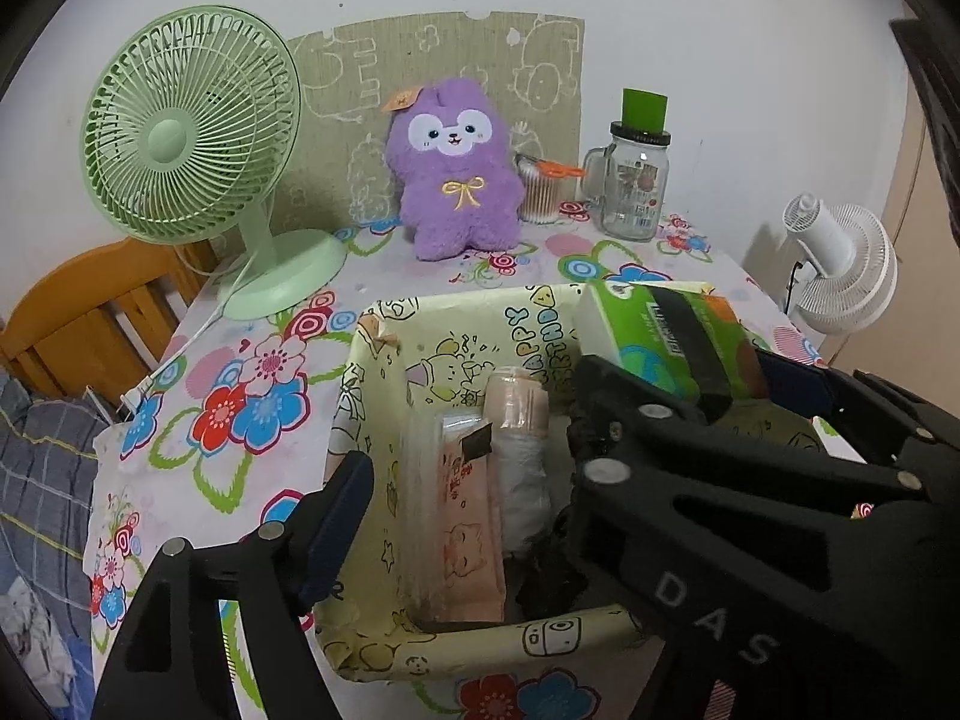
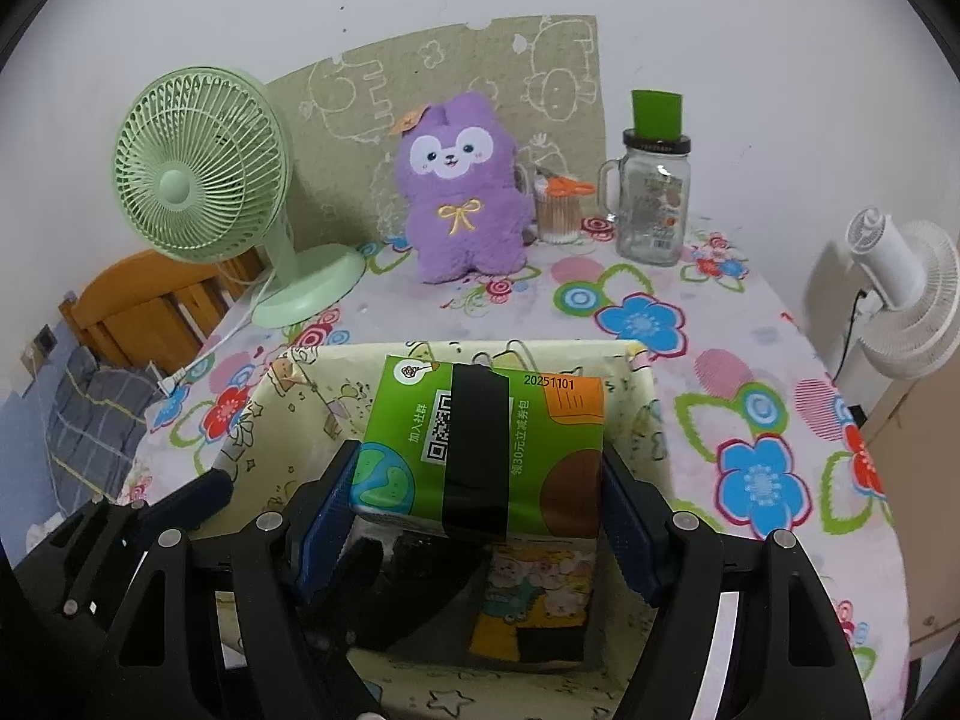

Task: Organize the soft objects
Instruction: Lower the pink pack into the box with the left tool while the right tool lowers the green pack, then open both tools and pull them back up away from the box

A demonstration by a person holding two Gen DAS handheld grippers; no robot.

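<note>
A green tissue pack (image 2: 480, 444) with a black tape band is held between the pads of my right gripper (image 2: 480, 498), above a pale yellow cartoon-print box (image 2: 645, 396). In the left wrist view the pack (image 1: 654, 336) hangs over the box's right side, with the right gripper's black body in front of it. Inside the box (image 1: 372, 372) lie a pink tissue packet (image 1: 468, 516) and a pale rolled bundle (image 1: 519, 438). My left gripper is open; its left finger (image 1: 336, 516) hangs outside the box's left wall. A purple plush toy (image 1: 453, 171) sits at the back of the table.
A green desk fan (image 1: 192, 144) stands at the back left. A glass mug jar with a green cup on top (image 1: 636, 186) and a cotton swab jar (image 1: 540, 192) stand at the back right. A white fan (image 1: 840, 264) is beyond the table's right edge. A wooden chair (image 1: 90, 312) is on the left.
</note>
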